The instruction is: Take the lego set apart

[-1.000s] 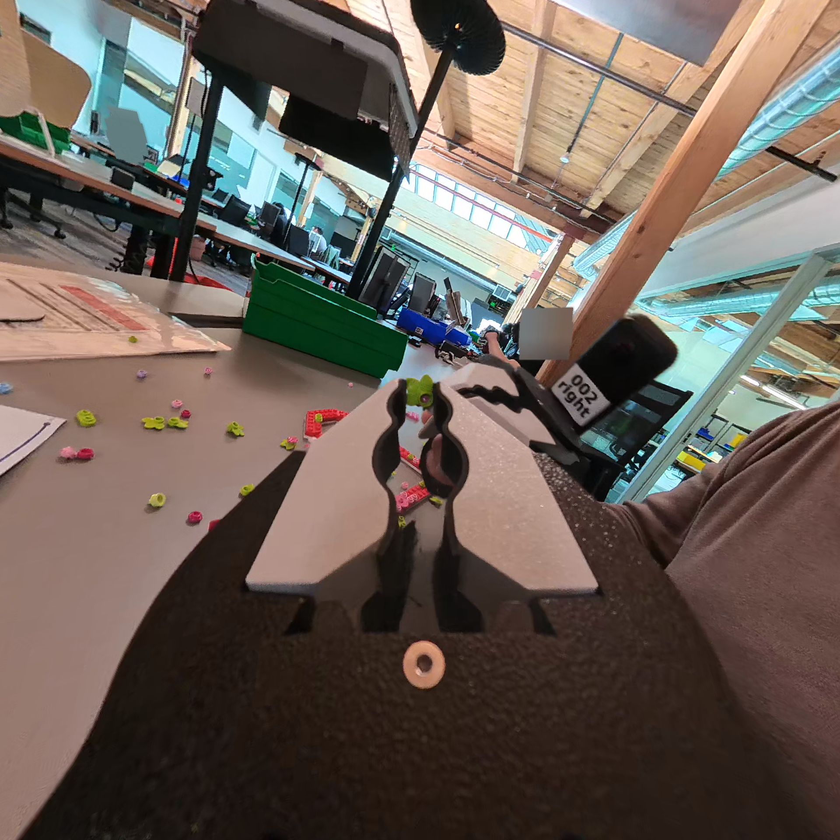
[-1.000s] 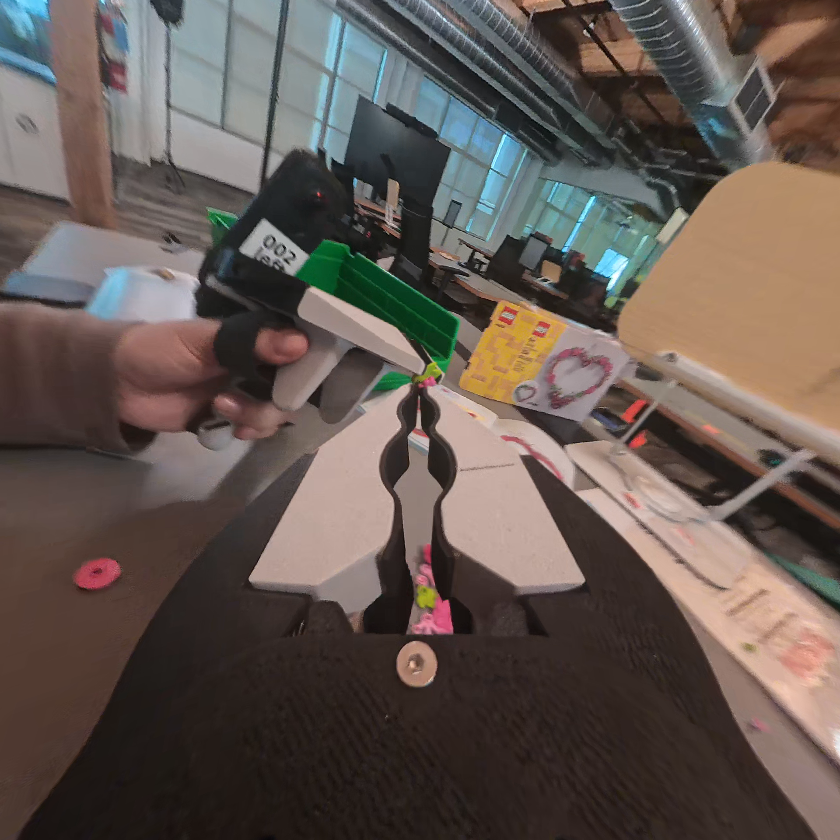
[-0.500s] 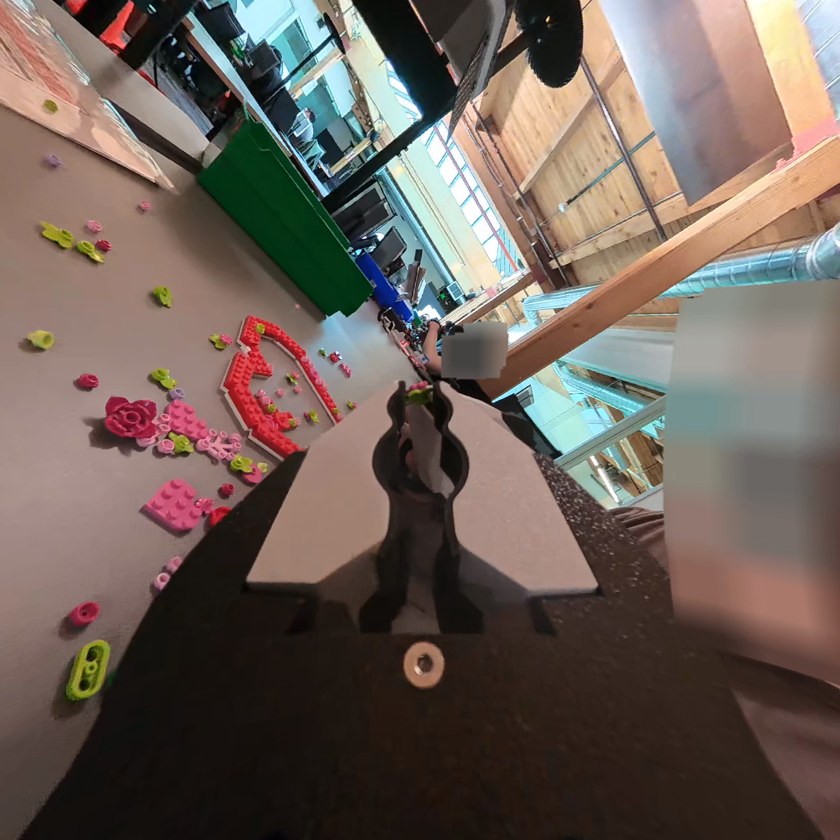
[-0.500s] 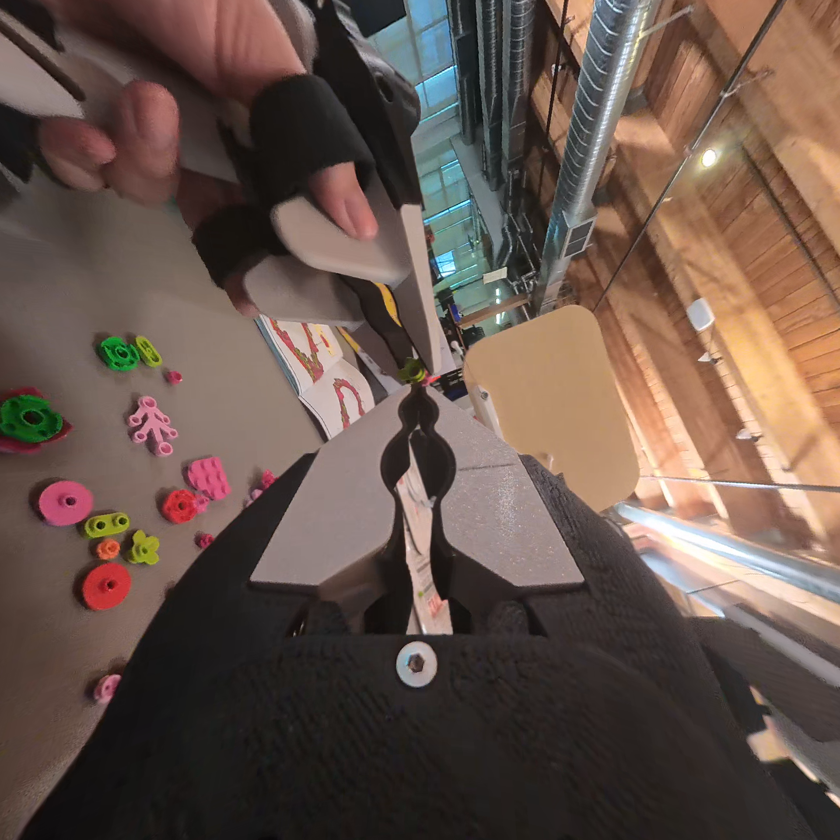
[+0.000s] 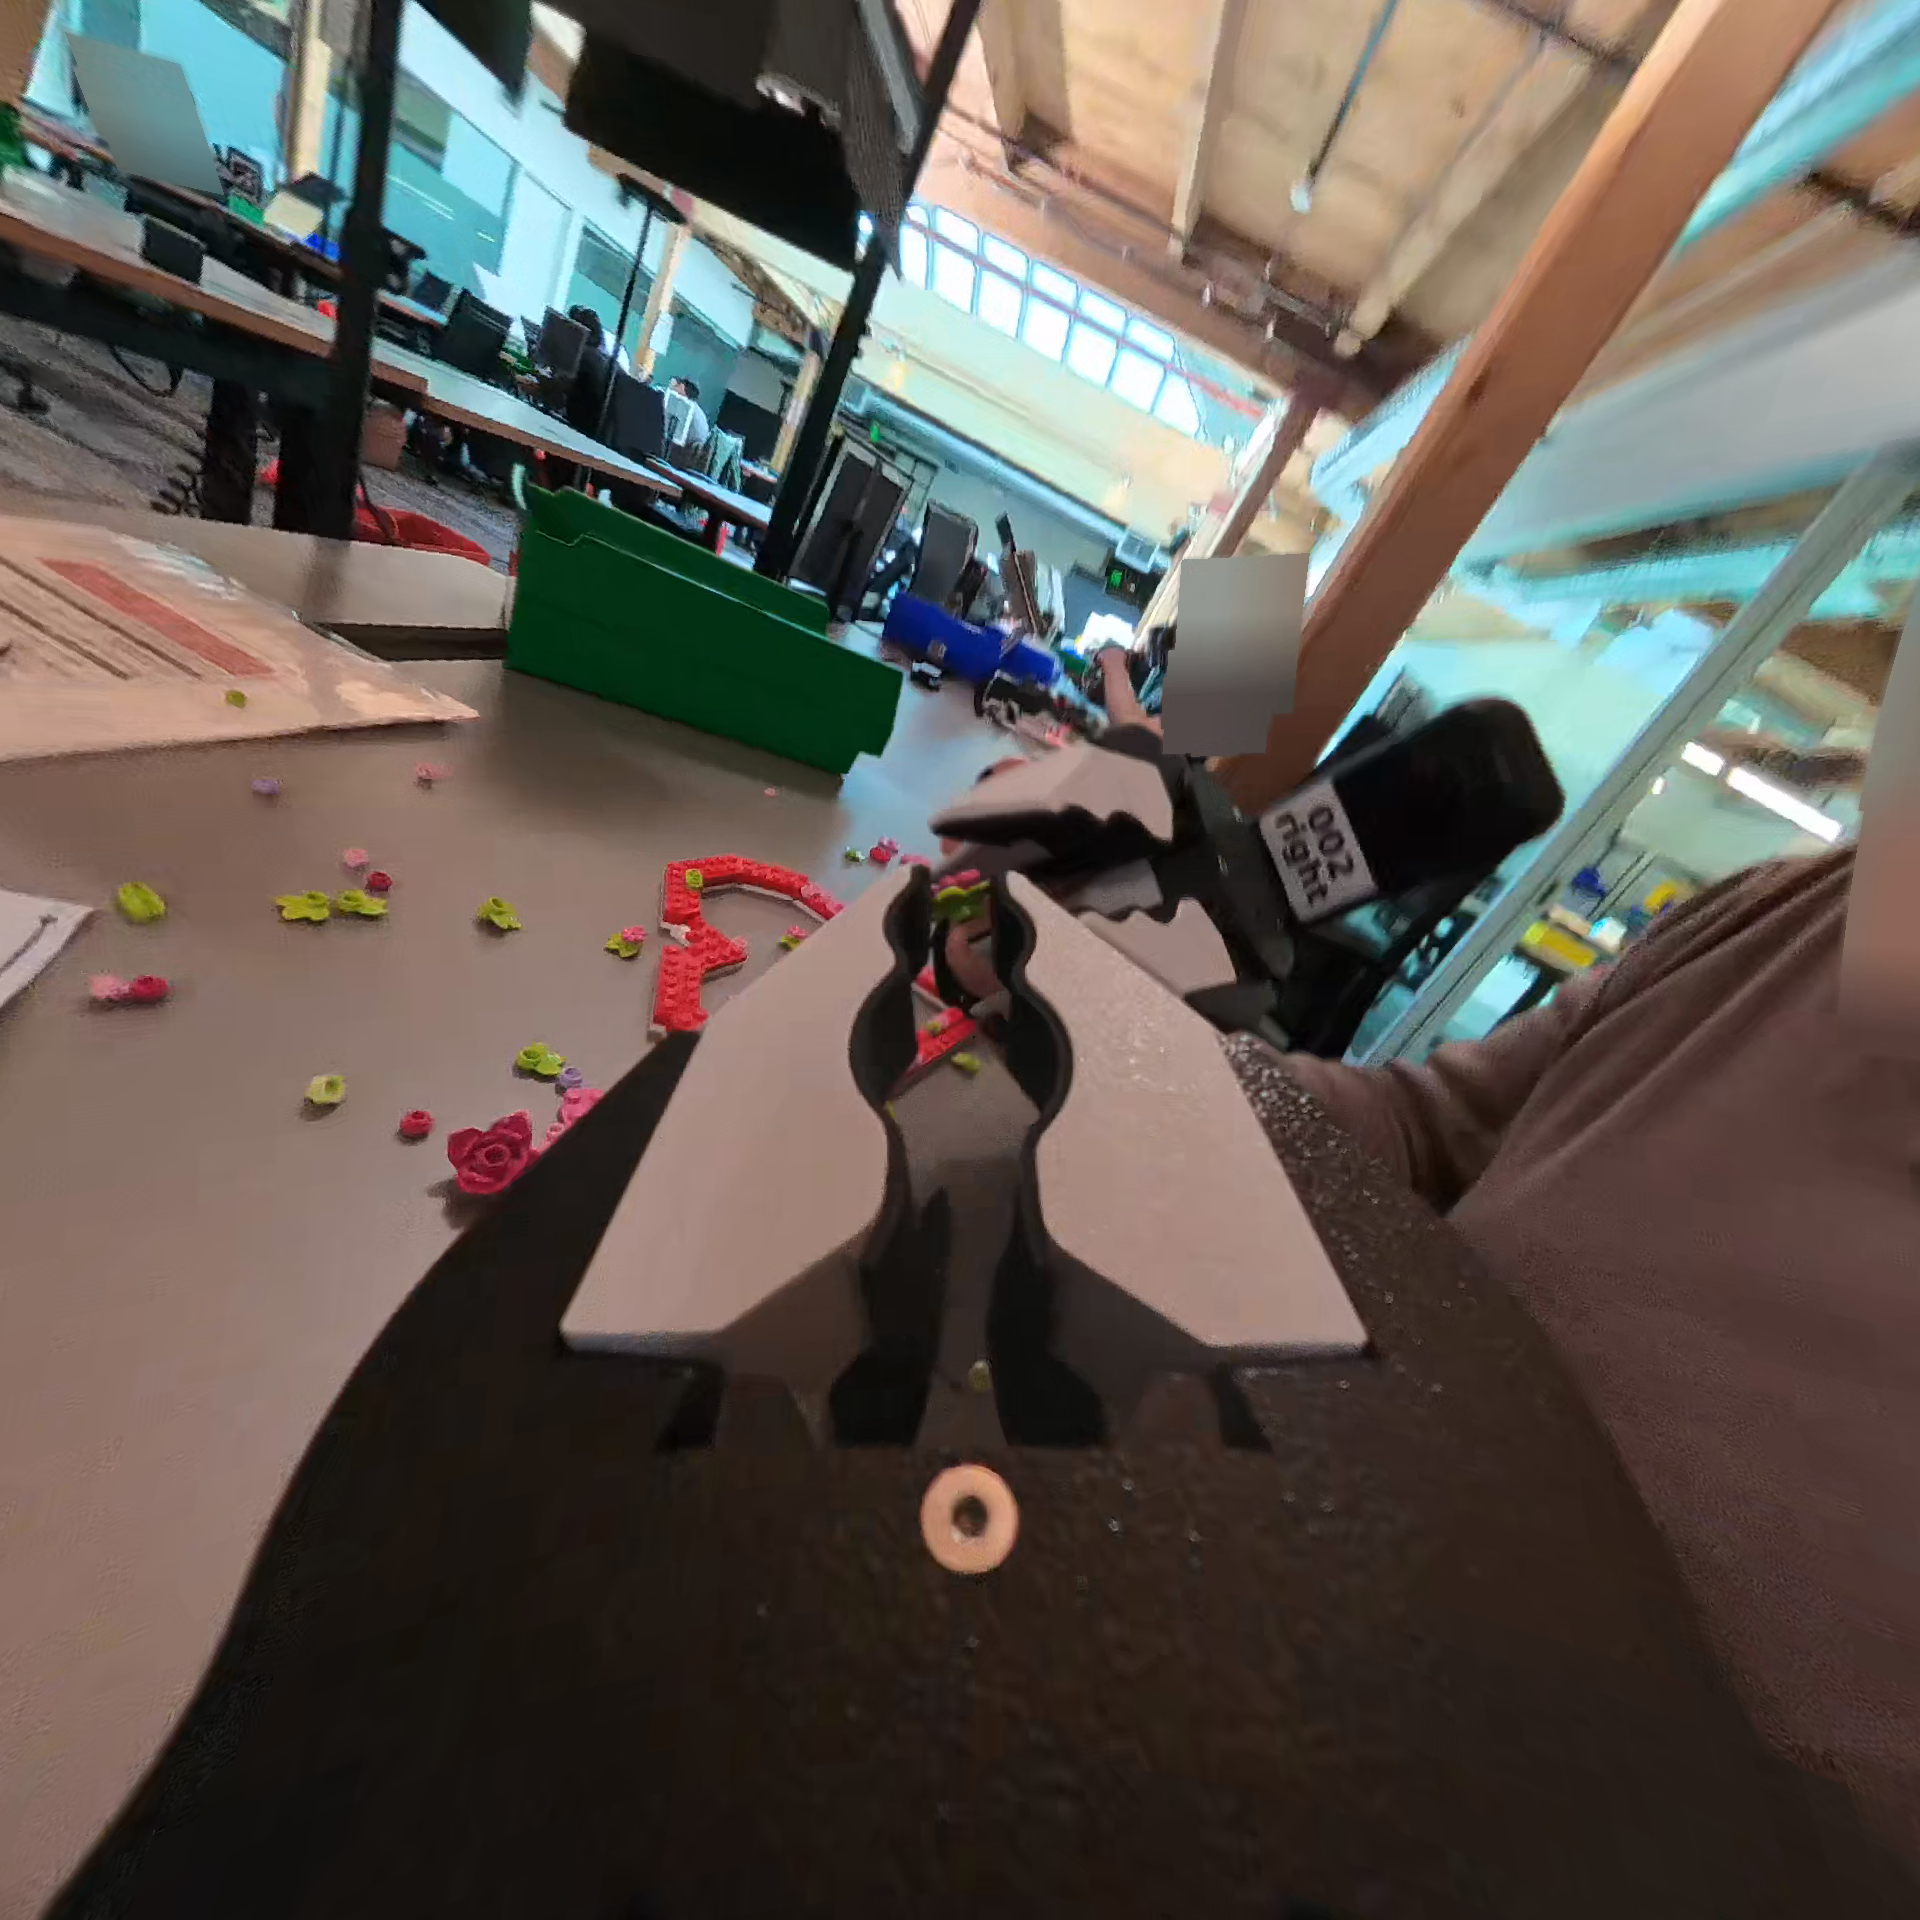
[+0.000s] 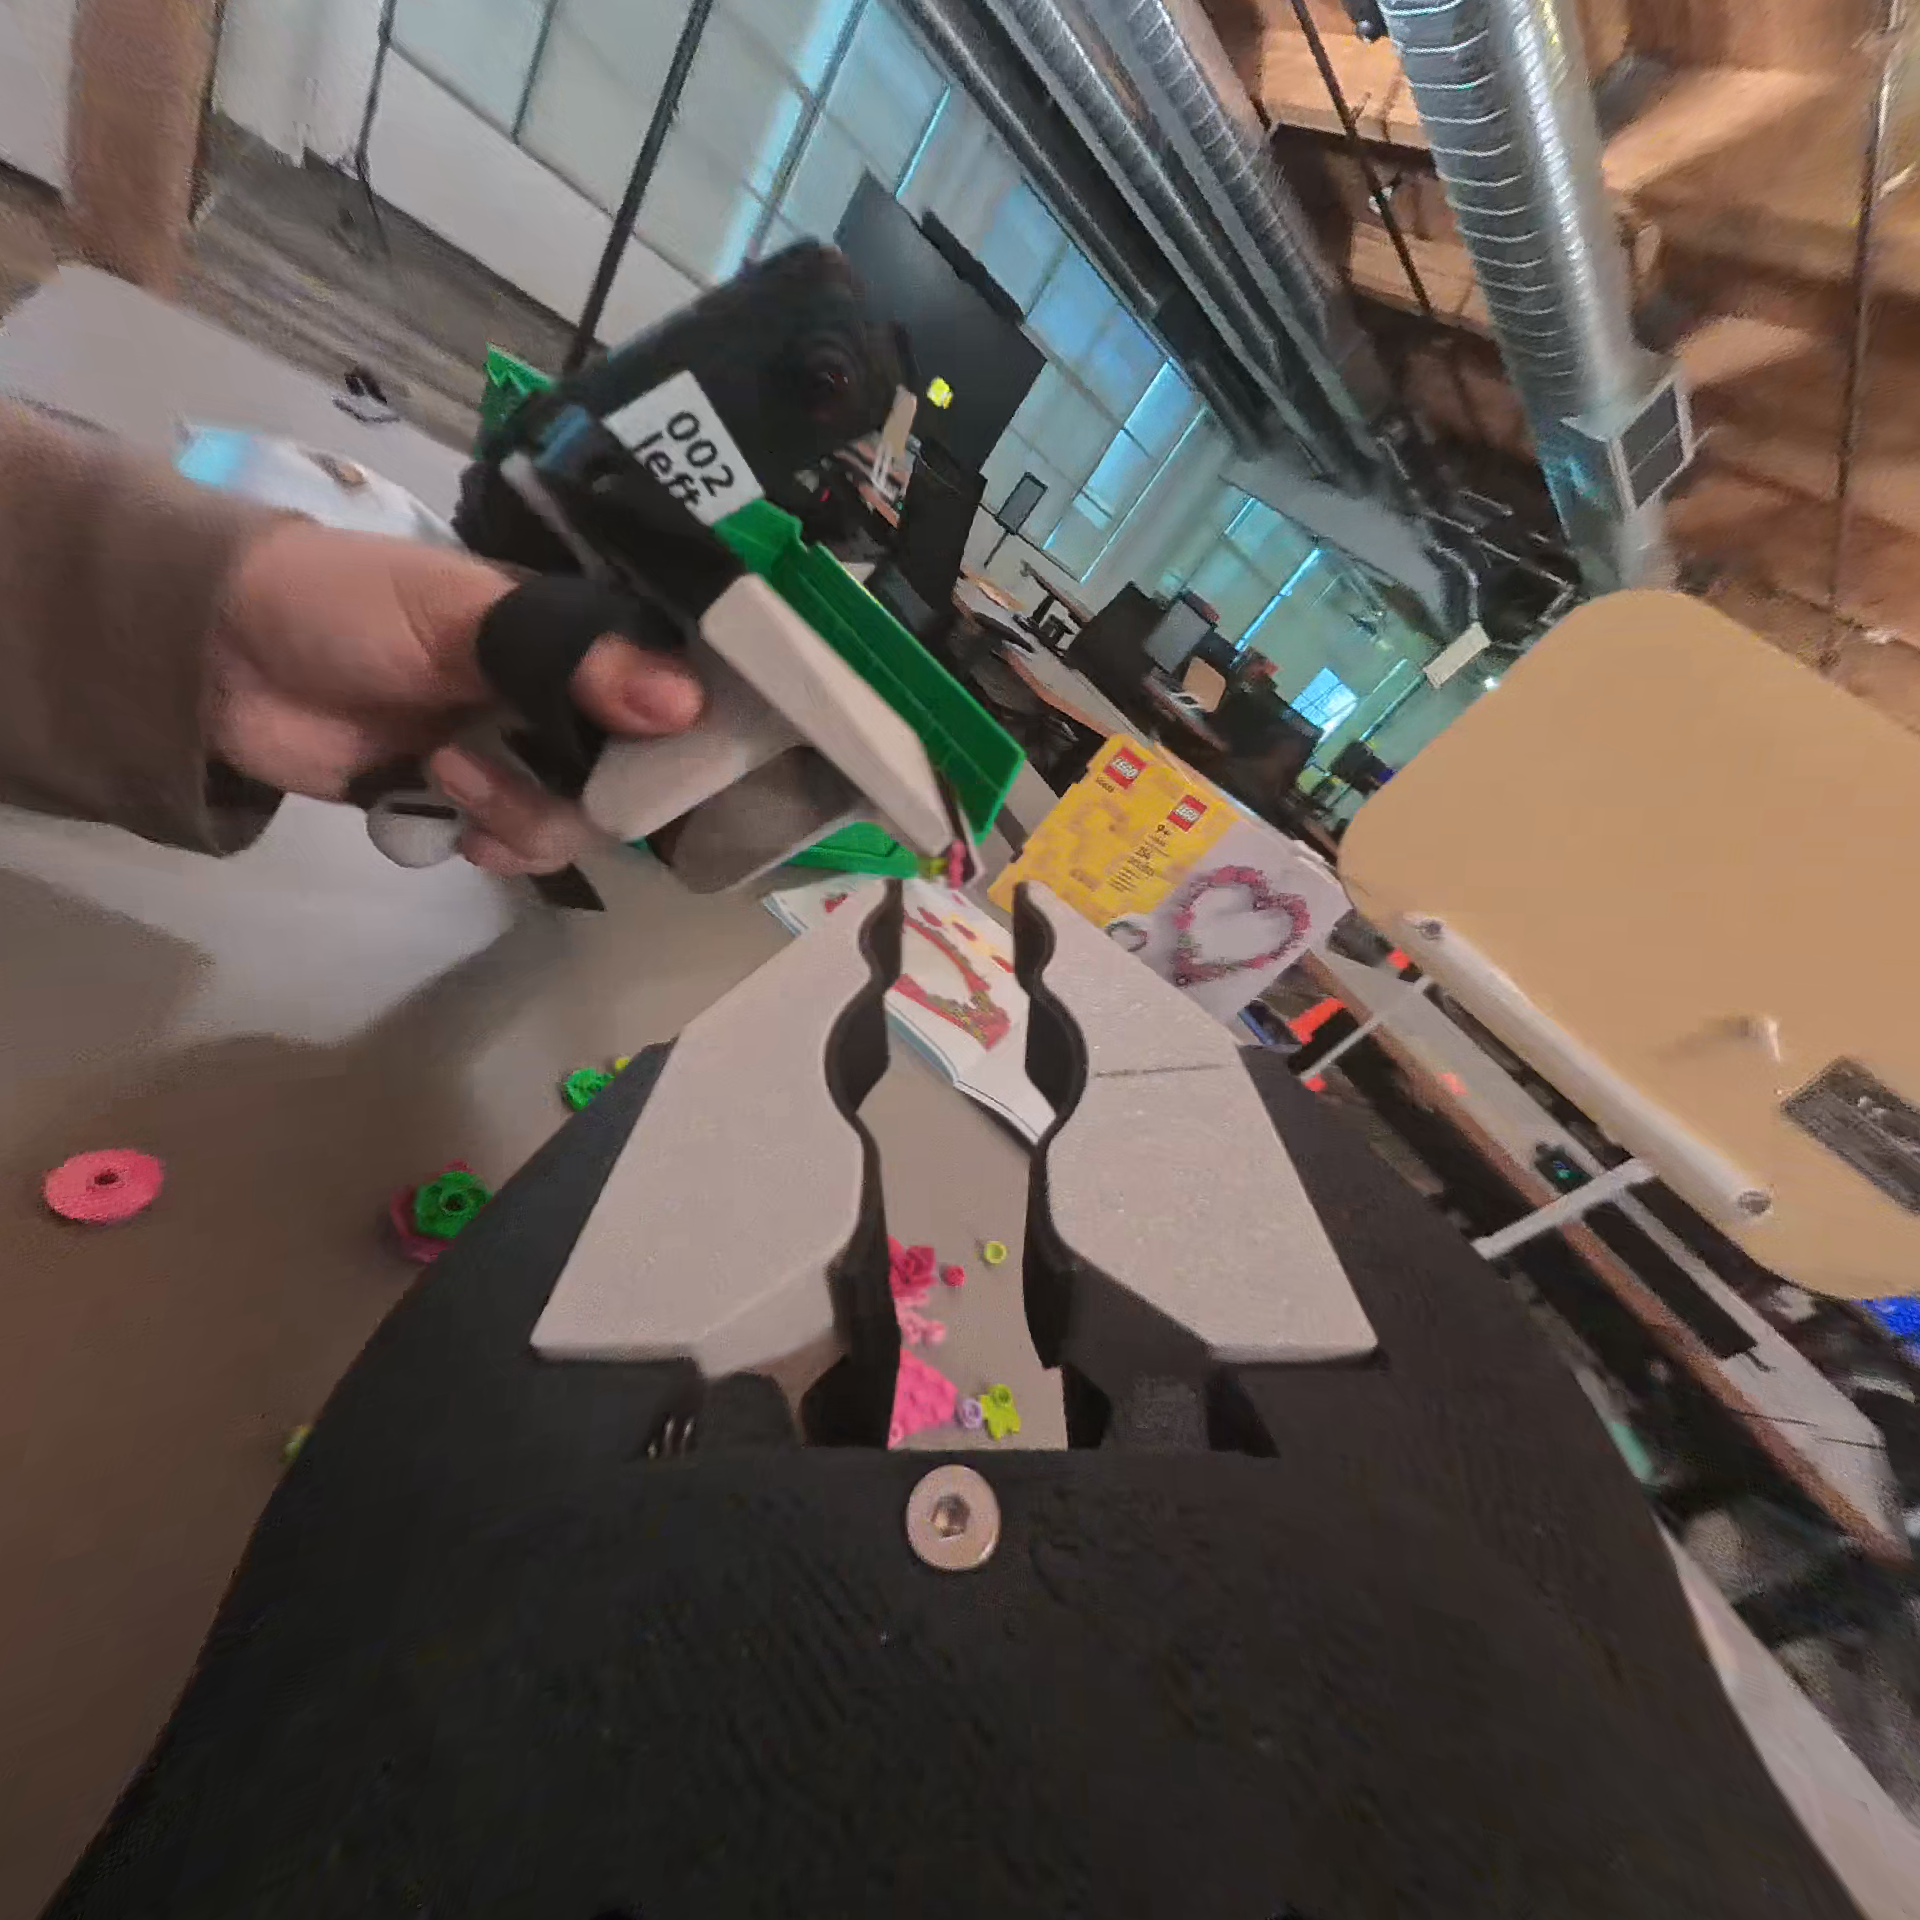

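Observation:
My left gripper (image 5: 958, 891) is shut on a small lime-and-pink flower piece (image 5: 962, 904), held above the grey table. The right wrist view shows the same piece (image 6: 948, 862) at the left gripper's tip (image 6: 935, 836). My right gripper (image 6: 956, 912) is open and empty, just below and in front of that piece. It also shows in the left wrist view (image 5: 961, 842), close behind the left fingertips. The red heart-shaped Lego frame (image 5: 707, 935) lies on the table beyond the left gripper. Loose lime, pink and red pieces lie around it, among them a dark pink rose (image 5: 488, 1153).
A green bin (image 5: 696, 665) stands at the back of the table. A yellow Lego box (image 6: 1132, 831) and an open instruction booklet (image 6: 956, 997) lie ahead of the right gripper. A tan chair back (image 6: 1662, 883) is at the right. A red round plate (image 6: 104, 1184) lies at the left. The tips of both grippers are at nearly the same place. Both grippers' tips are roughly 15 cm from the dark pink rose (image 5: 488, 1153).
Both grippers have rolled back from a steep tilt to about level. My right gripper has opened and let go of the small piece. The left gripper still holds it.

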